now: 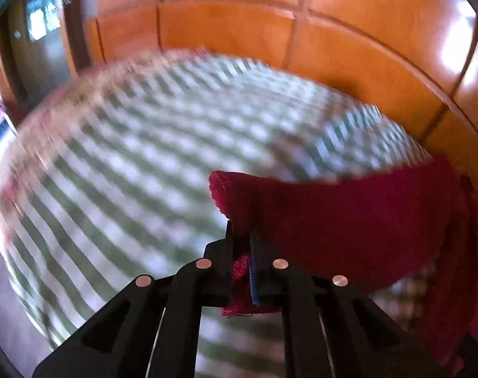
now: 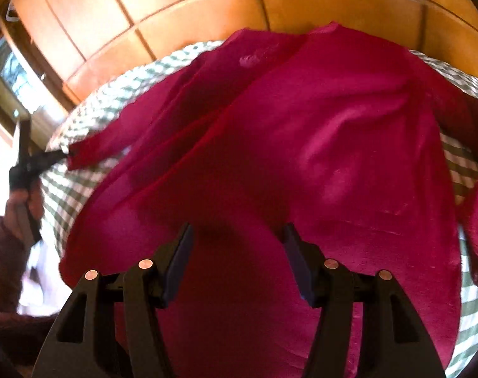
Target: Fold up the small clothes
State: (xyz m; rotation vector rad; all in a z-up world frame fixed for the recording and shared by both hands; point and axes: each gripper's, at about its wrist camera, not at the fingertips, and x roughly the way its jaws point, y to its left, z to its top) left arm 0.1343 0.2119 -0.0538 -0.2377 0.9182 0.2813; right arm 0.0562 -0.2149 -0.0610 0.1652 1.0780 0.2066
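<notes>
The left claw (image 1: 240,242) was clamped on an edge of the red garment (image 1: 358,223), which hung toward the right of its frame above the green checked cloth (image 1: 128,170). In the right wrist view the garment (image 2: 301,157) lay spread across the frame centre over that cloth (image 2: 81,119), and the right claw (image 2: 239,249) stood apart above it, holding nothing. Orange wooden panels (image 2: 176,15) filled the upper part

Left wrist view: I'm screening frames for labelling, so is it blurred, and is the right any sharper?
Left wrist: checked cloth motion-smeared, left gripper and red garment crisp, glare on wood panels. Right wrist: garment mildly soft, right gripper sharp.
</notes>
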